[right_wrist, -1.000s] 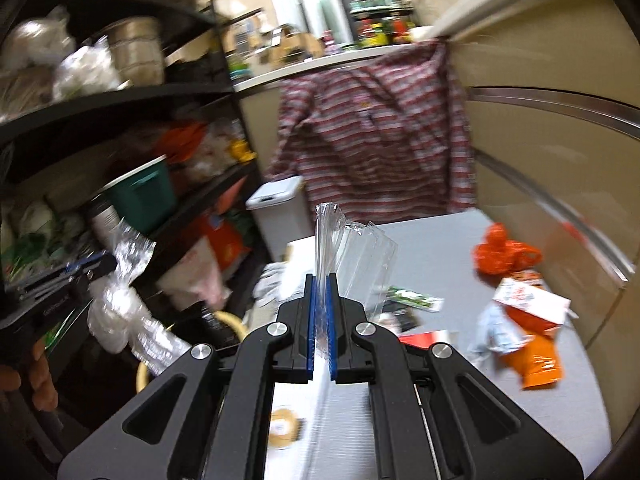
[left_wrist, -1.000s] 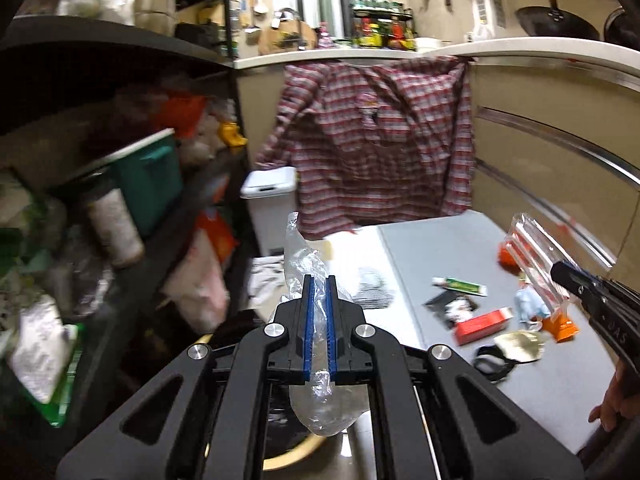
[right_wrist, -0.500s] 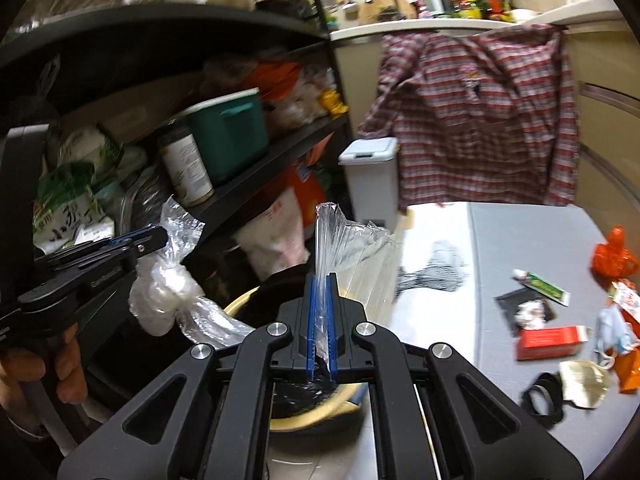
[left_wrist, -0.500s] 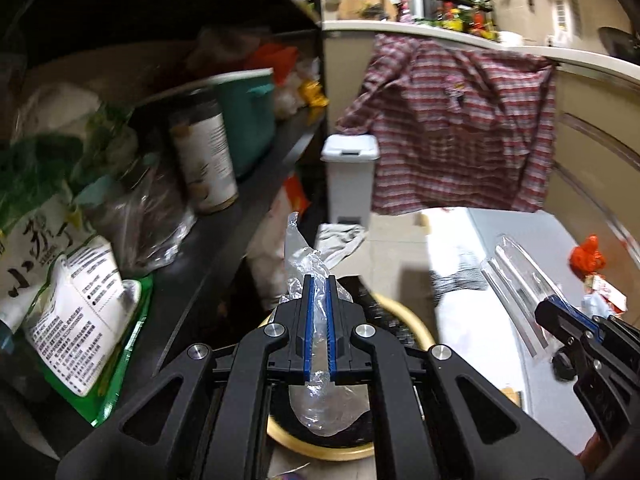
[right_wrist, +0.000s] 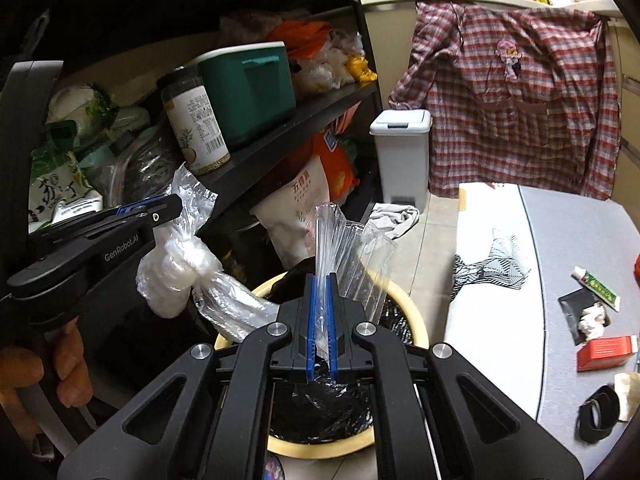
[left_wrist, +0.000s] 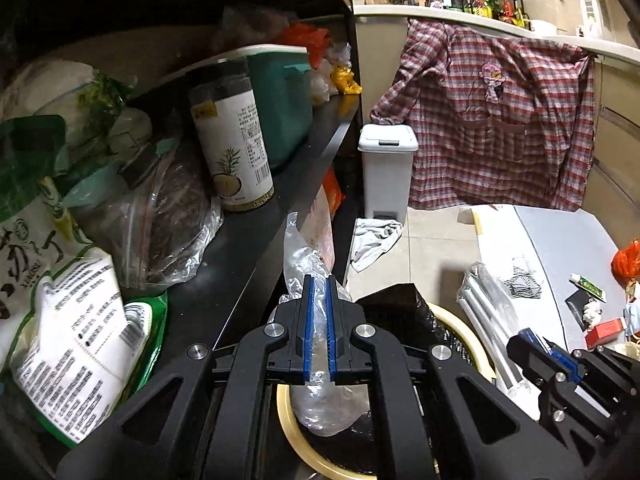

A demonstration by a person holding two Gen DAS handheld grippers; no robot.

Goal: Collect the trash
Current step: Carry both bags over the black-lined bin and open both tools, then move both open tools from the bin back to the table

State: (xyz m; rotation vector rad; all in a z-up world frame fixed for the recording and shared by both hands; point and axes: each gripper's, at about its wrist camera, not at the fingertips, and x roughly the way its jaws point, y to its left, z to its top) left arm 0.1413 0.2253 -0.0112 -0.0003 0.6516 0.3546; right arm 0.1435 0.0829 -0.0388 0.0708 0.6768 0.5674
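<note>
Both grippers, left (left_wrist: 318,328) and right (right_wrist: 320,328), are clamping upright clear wrappers (right_wrist: 344,248) above a partly hidden bin (right_wrist: 412,304).

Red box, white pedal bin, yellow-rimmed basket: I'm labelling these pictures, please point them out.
red box (right_wrist: 606,352), right wrist view, its front face.
white pedal bin (left_wrist: 387,172), left wrist view, its front wall.
yellow-rimmed basket (right_wrist: 416,312), right wrist view, its right rim.

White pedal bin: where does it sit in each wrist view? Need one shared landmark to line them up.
Left wrist: white pedal bin stands on the floor, upper centre, right of the black shelf and left of the plaid shirt.
Right wrist: white pedal bin again upper centre, between the shelf and the shirt.
Shared landmark: the plaid shirt hanging from the counter edge, just right of the bin.
</note>
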